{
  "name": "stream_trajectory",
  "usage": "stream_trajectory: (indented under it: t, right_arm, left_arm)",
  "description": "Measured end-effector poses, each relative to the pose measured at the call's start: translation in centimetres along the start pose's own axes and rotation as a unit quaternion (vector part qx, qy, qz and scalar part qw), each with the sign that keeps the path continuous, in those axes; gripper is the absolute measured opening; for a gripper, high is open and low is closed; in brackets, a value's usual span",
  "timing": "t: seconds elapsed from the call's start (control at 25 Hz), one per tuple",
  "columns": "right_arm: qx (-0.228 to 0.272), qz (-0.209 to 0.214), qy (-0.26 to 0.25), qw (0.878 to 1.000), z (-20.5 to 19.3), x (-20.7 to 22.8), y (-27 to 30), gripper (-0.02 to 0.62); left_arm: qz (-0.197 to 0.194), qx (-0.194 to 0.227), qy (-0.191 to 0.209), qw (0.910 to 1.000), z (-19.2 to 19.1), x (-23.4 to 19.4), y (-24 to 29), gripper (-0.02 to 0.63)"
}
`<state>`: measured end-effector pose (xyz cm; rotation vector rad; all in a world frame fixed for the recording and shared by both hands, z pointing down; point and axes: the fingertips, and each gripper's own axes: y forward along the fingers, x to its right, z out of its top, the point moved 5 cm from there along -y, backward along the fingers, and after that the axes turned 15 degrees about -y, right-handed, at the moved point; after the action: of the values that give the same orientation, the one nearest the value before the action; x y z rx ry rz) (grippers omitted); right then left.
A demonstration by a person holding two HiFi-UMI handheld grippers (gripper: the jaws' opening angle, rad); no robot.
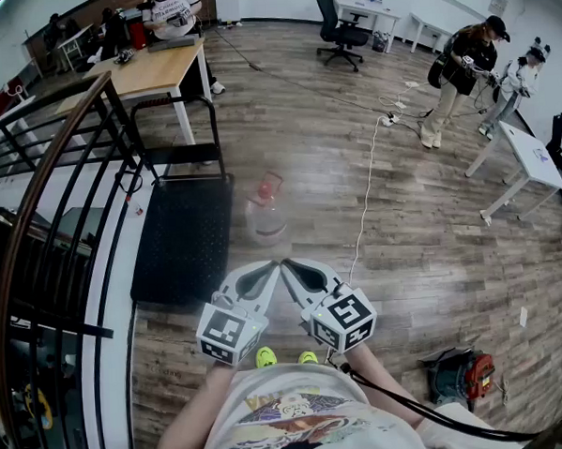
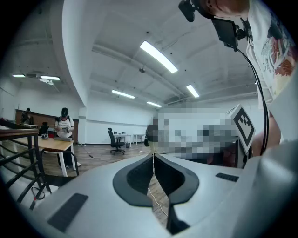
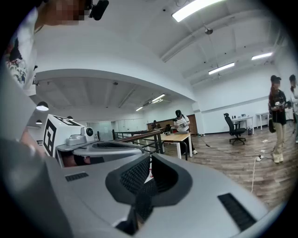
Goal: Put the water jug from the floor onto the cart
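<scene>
Head view: the water jug [image 1: 266,213], a clear bottle with a reddish cap and handle, stands upright on the wood floor [image 1: 423,249], just right of the black flatbed cart [image 1: 183,243] and beside its far right corner. The cart's deck is bare, and its push handle [image 1: 171,101] rises at the far end. A white cable [image 1: 366,200] runs along the floor to the right of the jug. The left gripper [image 1: 267,271] and the right gripper [image 1: 293,270] are held side by side close to the person's body with their tips meeting, nearer than the jug and well apart from it.

Left gripper view: the fingers [image 2: 137,179] are pressed together with nothing between them.

Right gripper view: the fingers [image 3: 135,174] are likewise together and empty.

Step in hand, as judged: the approach, with the grasp not yet begun and the jug untouched on the floor.

The next move calls for advancing and lowering both grippers toward the jug and spreading the fingers. They would then close on the handle or neck, possibly with the second gripper steadying the body. The jug is too blurred to show how full it is, so it may be heavy. The lift then goes left, over the deck edge, to set the jug upright on the cart.
</scene>
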<state>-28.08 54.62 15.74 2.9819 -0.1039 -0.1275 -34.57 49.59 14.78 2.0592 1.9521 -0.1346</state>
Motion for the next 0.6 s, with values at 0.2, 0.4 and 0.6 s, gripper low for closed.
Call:
stream_trajectory:
  t: [0.2, 0.4, 0.6]
  right_arm:
    - [0.001, -0.002, 0.003, 1.0, -0.12, -0.06, 0.18, 0.028]
    - [0.001, -0.008, 0.011, 1.0, -0.03, 0.05, 0.68, 0.028]
    - [0.001, -0.019, 0.015, 1.0, -0.12, 0.33, 0.9, 0.028]
  left_arm:
    - [0.001, -0.001, -0.003, 1.0, -0.1, -0.12, -0.08, 0.015]
    - [0.0, 0.0, -0.007, 1.0, 0.09, -0.66, 0.05, 0.017]
    - [0.0, 0.0, -0.008, 1.0, 0.1, -0.91, 0.41, 0.015]
